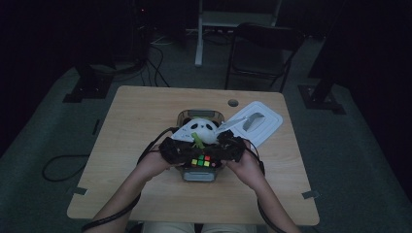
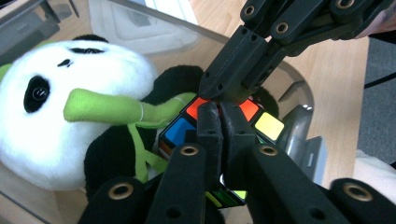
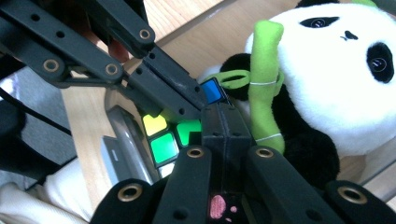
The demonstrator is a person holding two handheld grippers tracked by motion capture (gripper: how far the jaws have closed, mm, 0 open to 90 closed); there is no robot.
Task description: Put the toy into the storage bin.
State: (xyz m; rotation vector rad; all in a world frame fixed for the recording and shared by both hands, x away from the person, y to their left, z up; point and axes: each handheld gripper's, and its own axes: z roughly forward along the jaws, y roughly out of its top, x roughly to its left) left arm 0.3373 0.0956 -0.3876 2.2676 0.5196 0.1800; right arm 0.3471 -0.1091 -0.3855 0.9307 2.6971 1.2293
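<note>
A panda plush [image 1: 204,129] with a green bamboo stalk [image 2: 112,108] lies in a clear plastic box [image 1: 198,175] at the table's middle. A colourful puzzle cube [image 1: 200,161] sits in the box's near end, against the panda's black body. Both grippers hang over the cube, their tips almost meeting. In the left gripper view, my left gripper [image 2: 218,112] has its jaws pressed together, with nothing between them, just above the cube [image 2: 180,130]. My right gripper [image 3: 223,114] is likewise shut and empty above the cube's green tiles [image 3: 164,147]. The jaws hide much of the cube.
The box's white lid [image 1: 260,124] lies on the table to the right of the box. The wooden table [image 1: 141,116] has a cable hole [image 1: 233,103] at its far edge. A dark chair [image 1: 262,48] and stands are on the floor beyond the table.
</note>
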